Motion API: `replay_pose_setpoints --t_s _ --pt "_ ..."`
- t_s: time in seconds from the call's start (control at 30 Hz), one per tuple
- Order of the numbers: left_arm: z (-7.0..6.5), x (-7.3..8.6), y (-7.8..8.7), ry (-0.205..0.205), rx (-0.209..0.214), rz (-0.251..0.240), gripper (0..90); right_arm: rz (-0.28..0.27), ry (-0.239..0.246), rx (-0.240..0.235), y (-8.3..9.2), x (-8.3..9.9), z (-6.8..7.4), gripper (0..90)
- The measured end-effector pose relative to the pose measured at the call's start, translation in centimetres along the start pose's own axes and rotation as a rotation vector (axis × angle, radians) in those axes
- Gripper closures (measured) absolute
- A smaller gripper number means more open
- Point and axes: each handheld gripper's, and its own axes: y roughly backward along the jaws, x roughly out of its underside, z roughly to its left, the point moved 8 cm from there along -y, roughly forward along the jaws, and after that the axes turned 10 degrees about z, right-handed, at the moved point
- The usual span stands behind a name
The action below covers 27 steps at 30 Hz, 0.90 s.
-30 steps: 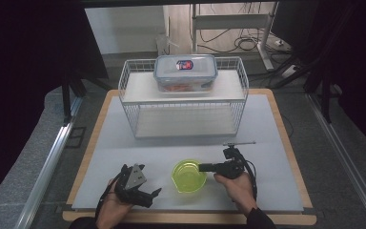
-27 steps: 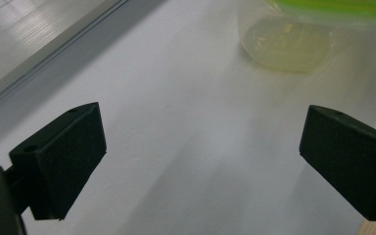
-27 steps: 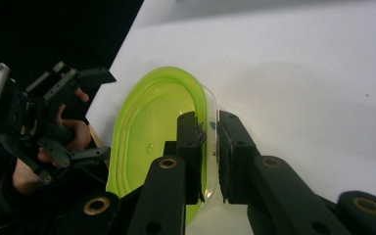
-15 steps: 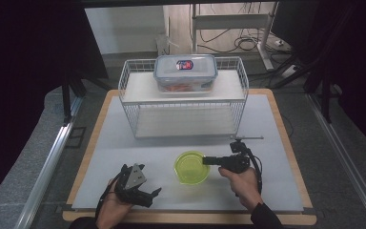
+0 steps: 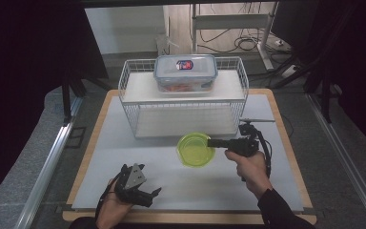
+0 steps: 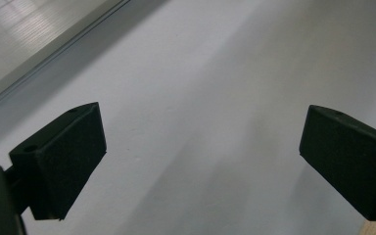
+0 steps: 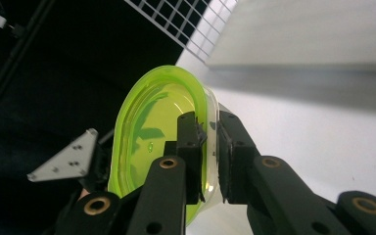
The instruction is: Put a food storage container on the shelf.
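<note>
Keeping the right gripper (image 5: 210, 142) clamped on the round translucent green plastic bowl (image 5: 195, 149) rim (level!) should clear the white wire rack (image 5: 183, 98); left gripper (image 5: 148, 194) sits open.

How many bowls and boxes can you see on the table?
2. One green bowl is held by its rim in the right hand-held gripper in front of the wire rack. One clear lidded box sits on top of the rack.

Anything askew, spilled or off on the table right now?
Nothing stands out. The right gripper pinches the green bowl by its rim, in front of the wire rack; no spill shows. The lidded container sits square on the rack's top shelf. The left gripper is open over the white mat.
</note>
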Motion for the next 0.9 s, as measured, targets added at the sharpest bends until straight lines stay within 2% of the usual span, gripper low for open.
replay_pose_setpoints --t_s 0.43,0.9 --pt "0.0 -0.1 -0.1 -0.007 -0.001 -0.001 3.3 -0.052 0.014 -0.033 3.4 -4.1 3.3 81.2" --pt "0.0 -0.2 -0.1 -0.007 0.006 -0.004 3.3 -0.09 0.01 -0.044 6.1 -8.4 5.9 81.3"
